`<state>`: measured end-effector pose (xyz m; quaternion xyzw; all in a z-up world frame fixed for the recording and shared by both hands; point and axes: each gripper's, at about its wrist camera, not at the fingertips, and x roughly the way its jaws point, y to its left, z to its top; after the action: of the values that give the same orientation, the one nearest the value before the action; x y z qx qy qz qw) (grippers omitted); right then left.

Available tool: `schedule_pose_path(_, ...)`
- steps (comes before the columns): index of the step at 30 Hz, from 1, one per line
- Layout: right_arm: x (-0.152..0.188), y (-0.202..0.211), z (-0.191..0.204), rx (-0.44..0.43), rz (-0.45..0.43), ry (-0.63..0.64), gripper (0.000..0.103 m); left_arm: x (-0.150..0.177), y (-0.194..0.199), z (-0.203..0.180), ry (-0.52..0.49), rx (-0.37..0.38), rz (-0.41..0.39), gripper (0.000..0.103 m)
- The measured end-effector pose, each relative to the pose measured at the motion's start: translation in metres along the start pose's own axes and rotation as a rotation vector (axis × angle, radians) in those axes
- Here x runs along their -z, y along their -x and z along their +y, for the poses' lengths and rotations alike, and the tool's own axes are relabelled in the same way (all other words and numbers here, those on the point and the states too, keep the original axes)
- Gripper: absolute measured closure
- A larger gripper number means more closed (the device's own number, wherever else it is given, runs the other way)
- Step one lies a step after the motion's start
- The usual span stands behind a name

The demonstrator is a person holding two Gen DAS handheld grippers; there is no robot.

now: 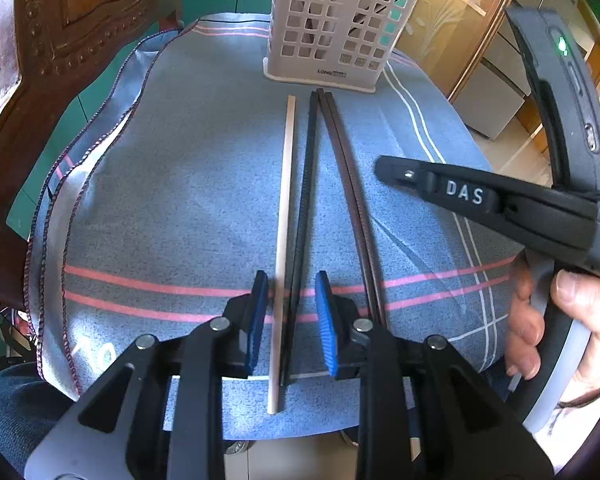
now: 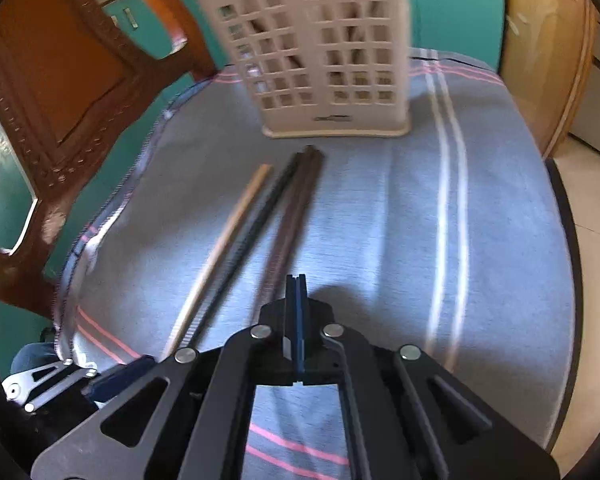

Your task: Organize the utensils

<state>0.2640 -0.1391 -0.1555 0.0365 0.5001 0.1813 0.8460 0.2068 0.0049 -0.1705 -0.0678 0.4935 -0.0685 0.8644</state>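
Note:
A pale wooden chopstick (image 1: 284,216) and a black chopstick (image 1: 305,208) lie side by side on the blue cloth (image 1: 172,200), pointing at a white perforated utensil holder (image 1: 336,28). A dark brown pair (image 1: 350,200) lies to their right. My left gripper (image 1: 292,320) is open, its blue pads straddling the pale and black chopsticks near their near ends. My right gripper (image 2: 296,292) is shut and empty, hovering above the cloth just right of the brown pair (image 2: 292,216). It shows from the side in the left wrist view (image 1: 388,170). The holder (image 2: 320,48) holds some utensils.
A carved wooden chair (image 1: 48,60) stands at the left edge of the cloth-covered table. A wooden cabinet (image 2: 548,60) stands at the right. The left gripper (image 2: 112,376) shows at the lower left of the right wrist view.

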Motion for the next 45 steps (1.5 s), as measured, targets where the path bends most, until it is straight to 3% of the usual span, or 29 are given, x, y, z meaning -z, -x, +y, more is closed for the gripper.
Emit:
schedule_pose_path(6, 0.002, 0.004, -0.021, -0.014, 0.014, -0.058, 0.100, 0.000, 0.000, 0.000, 0.000, 0.002, -0.003, 0.075)
schedule_pose_path(8, 0.001, 0.005, -0.017, -0.030, 0.009, -0.048, 0.089, 0.000, 0.000, -0.001, 0.001, 0.002, -0.004, 0.074)
schedule_pose_path(15, -0.002, -0.005, 0.008, -0.026, 0.040, 0.023, 0.085, 0.001, 0.001, 0.001, 0.017, 0.014, -0.008, 0.074)
schedule_pose_path(17, -0.005, -0.010, 0.015, -0.011, 0.051, 0.043, 0.077, 0.001, 0.001, 0.002, 0.025, 0.018, -0.011, 0.074)
schedule_pose_path(19, -0.009, -0.013, 0.022, 0.025, 0.046, 0.074, 0.077, 0.001, 0.001, 0.003, 0.026, 0.021, -0.011, 0.074)
schedule_pose_path(21, -0.010, -0.015, 0.024, 0.031, 0.045, 0.077, 0.088, 0.001, 0.001, 0.004, 0.025, 0.025, -0.012, 0.074)
schedule_pose_path(24, -0.009, -0.010, 0.016, -0.004, 0.041, 0.042, 0.089, 0.001, 0.001, 0.006, 0.025, 0.033, -0.014, 0.074)
schedule_pose_path(28, -0.008, 0.002, -0.002, -0.004, 0.008, -0.037, 0.103, 0.002, 0.001, 0.005, 0.028, 0.032, -0.019, 0.074)
schedule_pose_path(33, -0.004, 0.014, -0.031, 0.057, -0.003, -0.102, 0.102, 0.002, 0.002, 0.007, 0.043, 0.038, -0.022, 0.071)
schedule_pose_path(36, -0.006, 0.014, -0.031, 0.005, 0.005, -0.095, 0.102, 0.001, 0.005, 0.010, 0.070, 0.033, -0.035, 0.064)
schedule_pose_path(40, -0.008, 0.011, -0.008, -0.015, 0.011, -0.017, 0.085, -0.001, 0.010, 0.013, 0.077, 0.020, -0.055, 0.064)
schedule_pose_path(45, -0.010, -0.010, 0.017, 0.107, 0.039, 0.079, 0.085, -0.013, 0.012, 0.017, 0.070, -0.009, -0.076, 0.064)
